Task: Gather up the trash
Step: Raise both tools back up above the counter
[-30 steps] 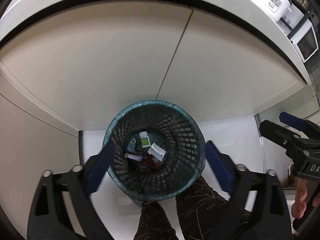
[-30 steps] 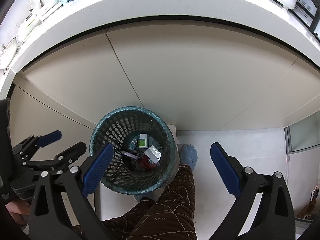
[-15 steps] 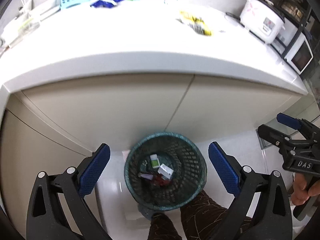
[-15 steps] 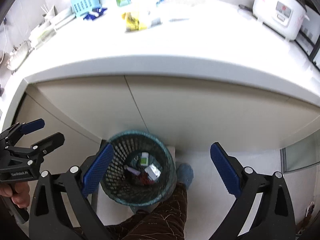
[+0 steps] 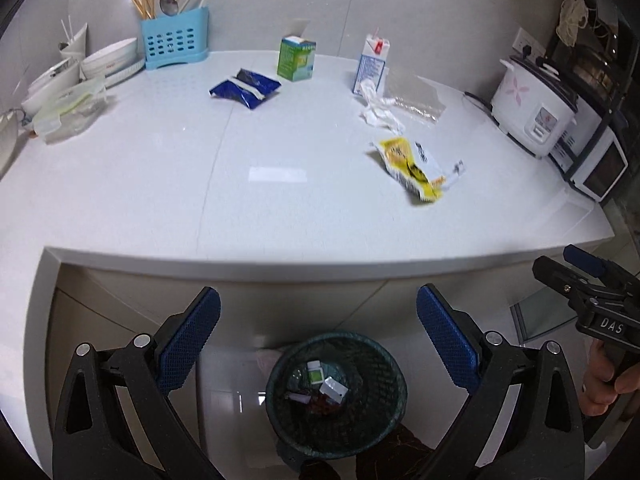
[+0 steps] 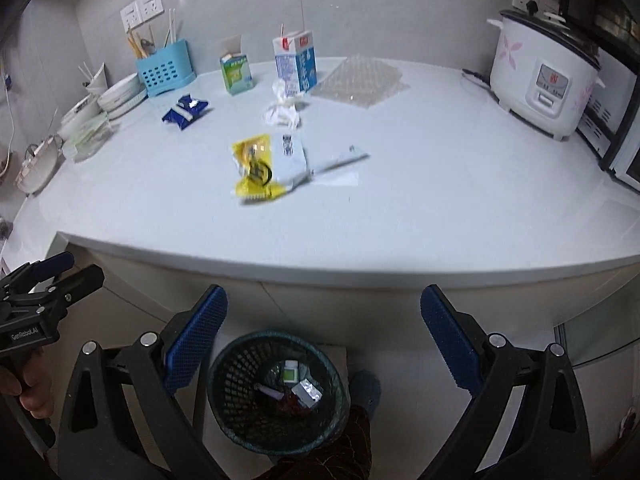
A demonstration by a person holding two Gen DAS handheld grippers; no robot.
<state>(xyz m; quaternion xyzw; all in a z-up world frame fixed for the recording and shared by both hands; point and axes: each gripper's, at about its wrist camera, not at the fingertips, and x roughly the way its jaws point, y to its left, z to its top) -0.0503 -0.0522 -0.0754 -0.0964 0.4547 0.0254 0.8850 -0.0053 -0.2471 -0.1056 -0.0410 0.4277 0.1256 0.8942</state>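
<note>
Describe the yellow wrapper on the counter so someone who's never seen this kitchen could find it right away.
Start at the white countertop, with the rice cooker at its right end. Nearest the front edge, roughly mid-counter, lies the yellow snack wrapper, flattened and torn open. It is the only yellow piece: the blue wrapper and crumpled white tissue lie farther back.

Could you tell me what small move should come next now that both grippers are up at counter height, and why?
Probably reach the right gripper forward over the counter toward the yellow wrapper. Both it and the left gripper are open and empty, the mesh bin already holds a few scraps, and that wrapper is the loose trash lying nearest the counter's front edge.
</note>
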